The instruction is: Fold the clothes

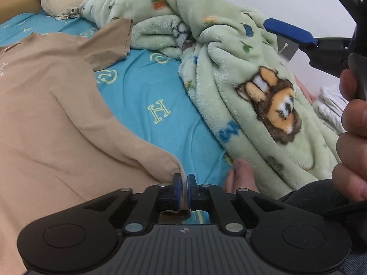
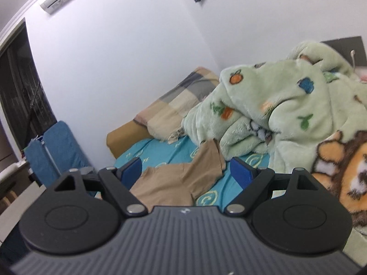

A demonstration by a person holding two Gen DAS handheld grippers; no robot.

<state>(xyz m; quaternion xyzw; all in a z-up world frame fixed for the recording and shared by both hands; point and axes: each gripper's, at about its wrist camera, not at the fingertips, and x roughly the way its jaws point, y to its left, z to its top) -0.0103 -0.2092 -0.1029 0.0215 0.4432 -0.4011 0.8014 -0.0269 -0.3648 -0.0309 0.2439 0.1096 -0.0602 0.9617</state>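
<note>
A tan short-sleeved shirt [image 1: 52, 114] lies spread on the blue patterned bedsheet [image 1: 156, 87]. My left gripper [image 1: 184, 181] is shut on the shirt's bottom corner near the bed's front edge, with the fabric pinched between its blue pads. My right gripper [image 2: 187, 171] is open and empty, held up in the air above the bed; it shows in the left wrist view [image 1: 291, 33] at the upper right. The shirt's far sleeve and shoulder show in the right wrist view [image 2: 181, 181] between the open fingers.
A bulky green fleece blanket [image 1: 240, 73] with animal prints is heaped on the bed right of the shirt. A checked pillow [image 2: 179, 100] lies at the head. White cloths [image 1: 330, 107] sit far right. A blue chair [image 2: 57, 151] stands beside the bed.
</note>
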